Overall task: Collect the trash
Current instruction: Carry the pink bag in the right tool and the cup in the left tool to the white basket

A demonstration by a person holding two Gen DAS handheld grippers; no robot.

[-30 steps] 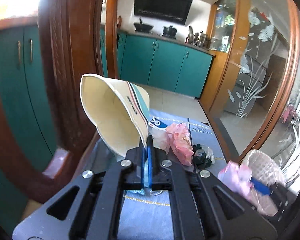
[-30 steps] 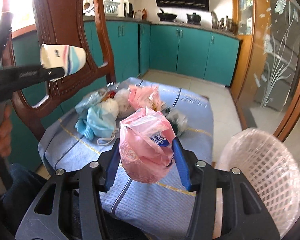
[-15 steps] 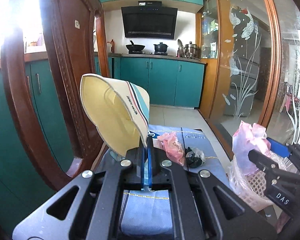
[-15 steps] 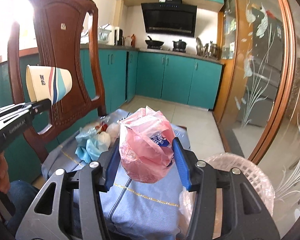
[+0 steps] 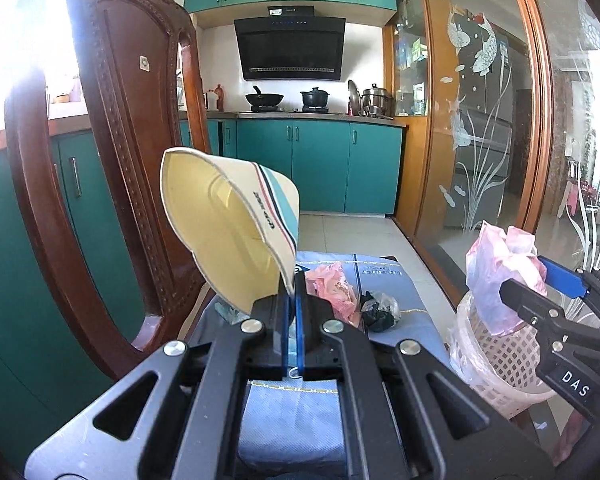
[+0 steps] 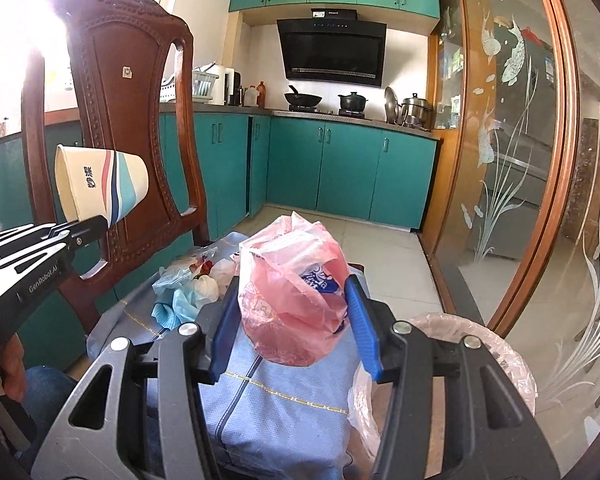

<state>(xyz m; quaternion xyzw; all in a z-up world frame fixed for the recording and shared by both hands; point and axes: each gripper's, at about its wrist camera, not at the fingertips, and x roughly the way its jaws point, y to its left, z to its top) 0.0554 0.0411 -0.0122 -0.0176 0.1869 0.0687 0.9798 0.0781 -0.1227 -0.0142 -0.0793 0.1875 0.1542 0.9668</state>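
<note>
My left gripper (image 5: 291, 280) is shut on the rim of a cream paper cup (image 5: 232, 228) with teal and red stripes, held up in the air; the cup also shows in the right wrist view (image 6: 100, 188). My right gripper (image 6: 296, 292) is shut on a crumpled pink plastic bag (image 6: 292, 300), seen in the left wrist view (image 5: 500, 276) just above a white lattice bin (image 5: 500, 364) lined with clear plastic. The bin also shows in the right wrist view (image 6: 512, 360) at the lower right. More trash lies on the blue cloth (image 6: 268, 412): a pink wrapper (image 5: 332, 288), a dark bag (image 5: 378, 310), blue masks (image 6: 180, 304).
A carved wooden chair back (image 6: 128, 128) stands close on the left. Glass sliding doors (image 6: 540, 200) with etched fish run along the right. Teal kitchen cabinets (image 6: 340, 176) stand behind, across a tiled floor.
Both grippers have risen and tilted up, each with its load. The right gripper with the pink bag has moved over toward the bin, which now sits lower in view.
</note>
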